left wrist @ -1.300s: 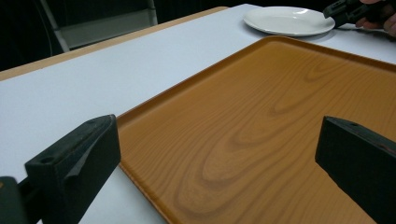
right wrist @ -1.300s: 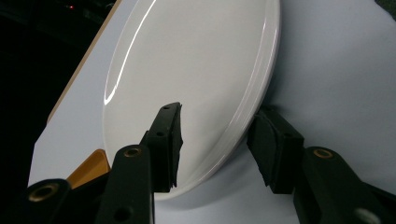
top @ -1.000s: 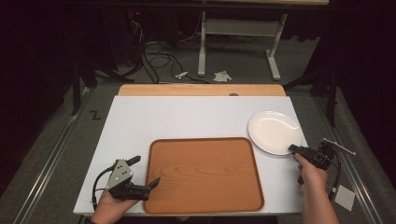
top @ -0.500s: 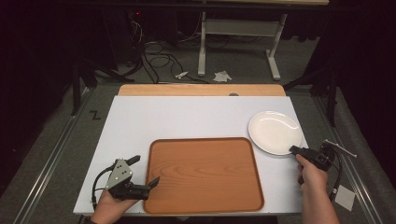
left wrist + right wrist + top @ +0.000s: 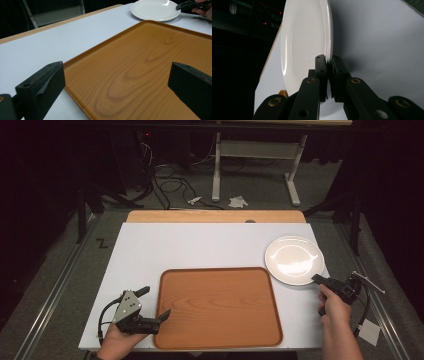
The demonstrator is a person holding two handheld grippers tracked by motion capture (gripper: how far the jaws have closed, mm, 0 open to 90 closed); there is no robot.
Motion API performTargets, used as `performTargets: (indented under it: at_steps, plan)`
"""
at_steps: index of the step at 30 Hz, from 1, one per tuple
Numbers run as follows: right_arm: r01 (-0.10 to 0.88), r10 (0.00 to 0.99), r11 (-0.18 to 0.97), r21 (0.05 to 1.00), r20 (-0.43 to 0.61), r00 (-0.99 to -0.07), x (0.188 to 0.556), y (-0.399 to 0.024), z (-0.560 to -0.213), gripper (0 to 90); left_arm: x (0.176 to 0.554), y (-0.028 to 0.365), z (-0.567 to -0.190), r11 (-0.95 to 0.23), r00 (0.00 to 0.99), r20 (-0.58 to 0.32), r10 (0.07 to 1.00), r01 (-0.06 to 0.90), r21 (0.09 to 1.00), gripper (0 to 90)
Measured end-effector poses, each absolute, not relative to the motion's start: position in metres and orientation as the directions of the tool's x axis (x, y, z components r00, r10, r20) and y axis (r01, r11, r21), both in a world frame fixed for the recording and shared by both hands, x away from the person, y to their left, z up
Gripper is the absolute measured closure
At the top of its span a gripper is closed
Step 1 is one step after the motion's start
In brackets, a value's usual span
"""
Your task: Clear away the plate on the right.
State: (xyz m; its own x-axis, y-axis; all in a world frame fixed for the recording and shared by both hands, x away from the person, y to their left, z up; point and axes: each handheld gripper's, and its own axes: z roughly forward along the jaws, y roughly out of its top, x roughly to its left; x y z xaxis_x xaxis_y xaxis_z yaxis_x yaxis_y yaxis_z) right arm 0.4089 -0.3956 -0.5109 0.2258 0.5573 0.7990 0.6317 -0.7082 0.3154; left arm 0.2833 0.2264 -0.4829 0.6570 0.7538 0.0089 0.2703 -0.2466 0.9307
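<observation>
A white plate [image 5: 294, 260] [image 5: 155, 10] lies at the table's right edge. My right gripper [image 5: 316, 279] [image 5: 328, 58] is shut on its near rim; the jaws have just been closing, with the rim of the plate [image 5: 304, 42] pinched between the pads. A brown wooden tray [image 5: 217, 305] [image 5: 150, 62] rests empty at the front middle of the table. My left gripper [image 5: 158, 301] [image 5: 115, 70] stands open at the tray's left edge, one jaw over the white tabletop and the other over the tray, touching nothing. The right gripper [image 5: 190, 4] also shows far off beside the plate.
The white tabletop [image 5: 200, 250] stretches bare behind the tray, with a wooden strip [image 5: 215, 216] along its far edge. Beyond it are a desk frame [image 5: 255, 150], cables [image 5: 165, 180] and scraps of paper [image 5: 237, 201] on the floor.
</observation>
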Motion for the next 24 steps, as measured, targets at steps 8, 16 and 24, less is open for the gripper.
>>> performTargets:
  at_steps: [8, 16, 24]
  plan:
    - [0.606, 0.53, -0.732, 0.313, 0.82, 0.216, 0.4077, -0.3935, -0.5084, 89.1, 0.2832, 0.2268, -0.4824, -0.242, 0.655, 0.01, 0.755, 0.265, 0.934, 1.8]
    - [0.591, 0.524, -0.741, 0.318, 0.825, 0.213, 0.4076, -0.3934, -0.5074, 89.1, 0.2823, 0.2282, -0.4814, -0.225, 0.648, 0.005, 0.762, 0.257, 0.94, 1.8]
    - [0.584, 0.512, -0.749, 0.314, 0.833, 0.209, 0.4068, -0.3954, -0.5071, 88.9, 0.2829, 0.2269, -0.4825, -0.233, 0.648, 0.008, 0.762, 0.263, 0.936, 1.8]
